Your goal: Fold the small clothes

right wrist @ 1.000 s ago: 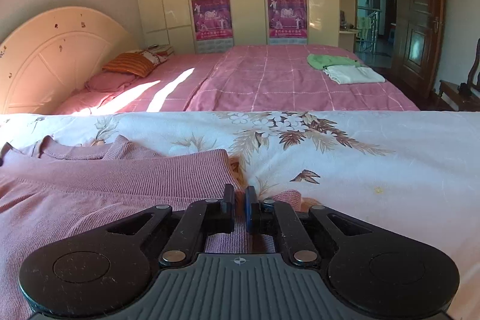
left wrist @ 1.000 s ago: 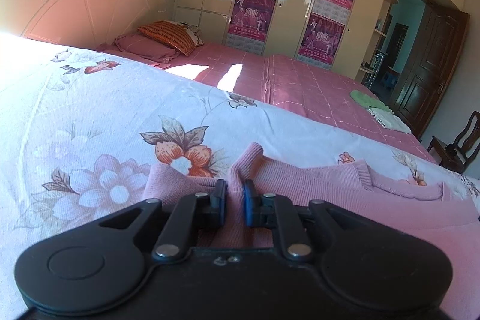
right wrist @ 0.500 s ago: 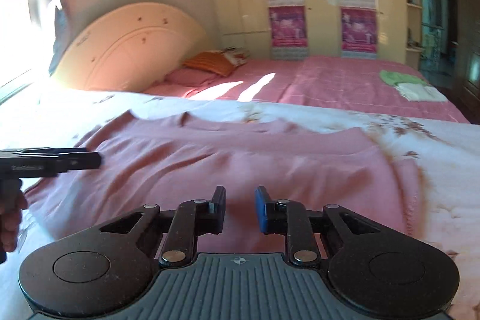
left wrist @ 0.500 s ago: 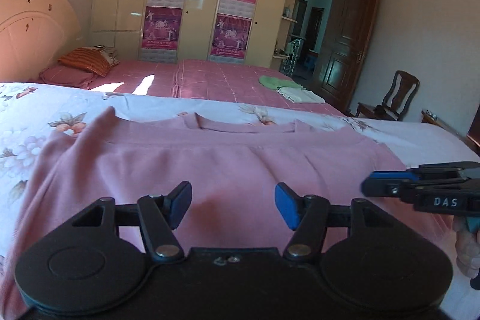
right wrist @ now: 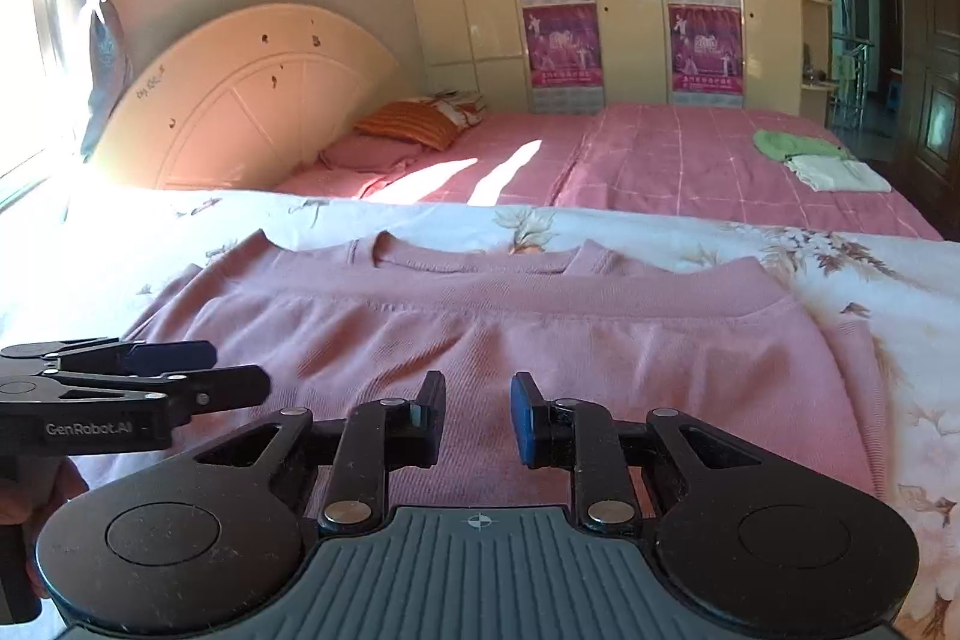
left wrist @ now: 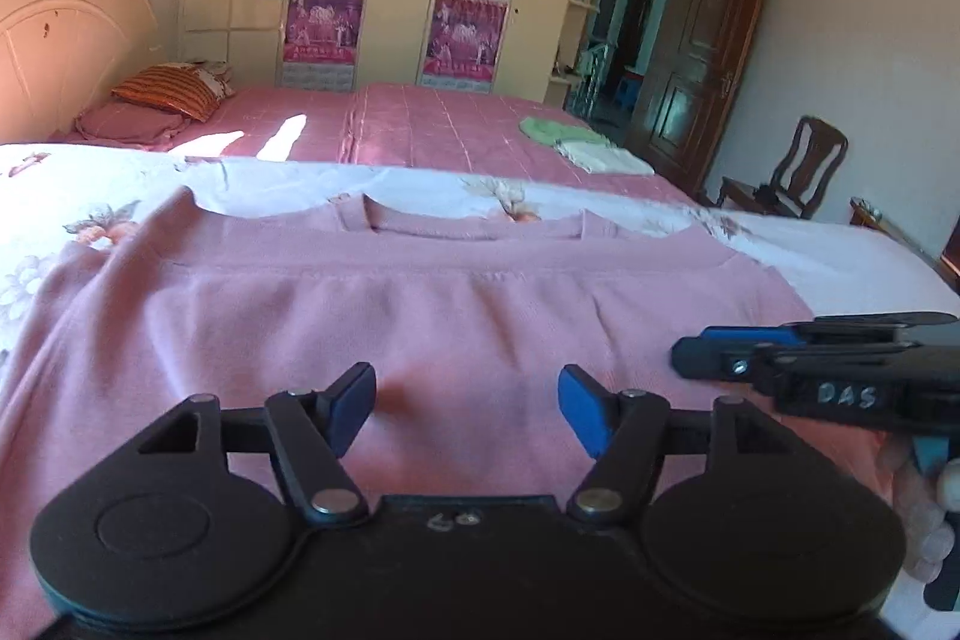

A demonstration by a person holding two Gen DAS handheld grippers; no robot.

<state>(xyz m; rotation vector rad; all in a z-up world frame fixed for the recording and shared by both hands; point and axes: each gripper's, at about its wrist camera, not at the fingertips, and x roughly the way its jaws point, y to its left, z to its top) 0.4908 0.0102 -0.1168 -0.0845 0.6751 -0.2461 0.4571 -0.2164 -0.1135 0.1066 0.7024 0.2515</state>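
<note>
A pink knit sweater (left wrist: pixel 450 292) lies flat on the floral sheet (left wrist: pixel 90 184), its lower half folded up toward the collar. My left gripper (left wrist: pixel 465 400) hovers just above its near edge. The jaws are opening and nothing is between the blue pads. In the right wrist view the same sweater (right wrist: pixel 540 328) fills the middle. My right gripper (right wrist: pixel 477 406) stands over it, open by a narrow gap with nothing between its fingers. Each gripper shows side-on in the other's view: the right gripper (left wrist: pixel 690 355) and the left gripper (right wrist: pixel 240 376), close beside one another.
Beyond the floral sheet lies a pink checked bedcover (right wrist: pixel 690 160) with a green and a white folded garment (right wrist: pixel 834 172) and an orange striped pillow (right wrist: pixel 408 124). A curved headboard (right wrist: pixel 240 100) stands at the left, a wardrobe behind, and a dark chair (left wrist: pixel 804 172) by the door.
Both grippers were shut on the sweater's cloth a second ago. They have let go, opened and drawn back, leaving the sweater folded on the sheet.
</note>
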